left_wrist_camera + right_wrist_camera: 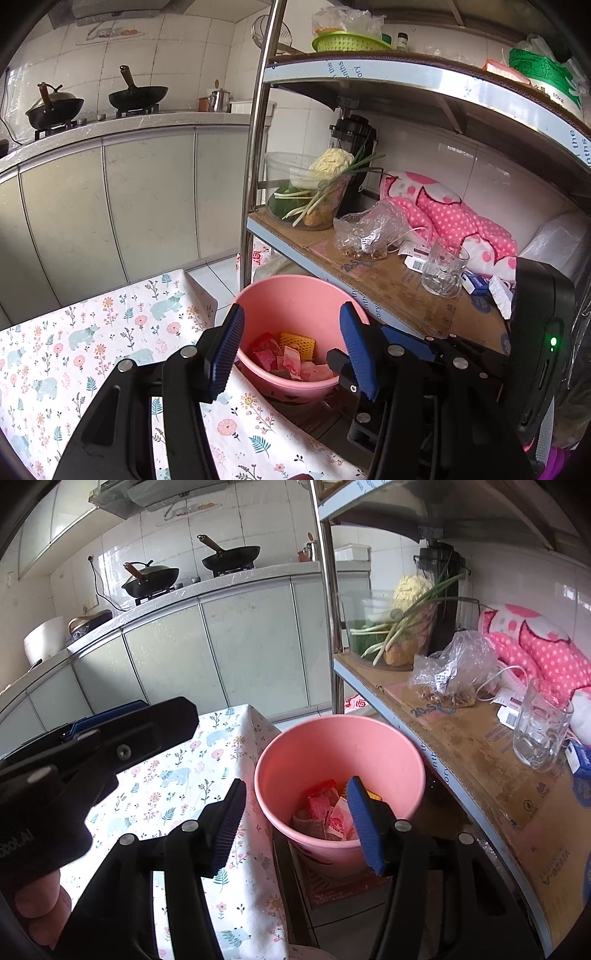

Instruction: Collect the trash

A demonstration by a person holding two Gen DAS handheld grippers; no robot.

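Both pairs of fingers stand wide with nothing between them: the left gripper (291, 350) and the right gripper (297, 825) hover near the pink bucket (369, 738); trash wrappers (328, 812) lie inside it; it sits right of the floral tabletop (177, 775), left of the shelf (461, 731).

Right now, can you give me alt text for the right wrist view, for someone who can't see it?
The open, empty right hand-held gripper hangs above a pink bucket holding red and pink wrappers. The bucket stands between a table with a floral cloth and a cluttered shelf; the left hand-held gripper shows at the left.
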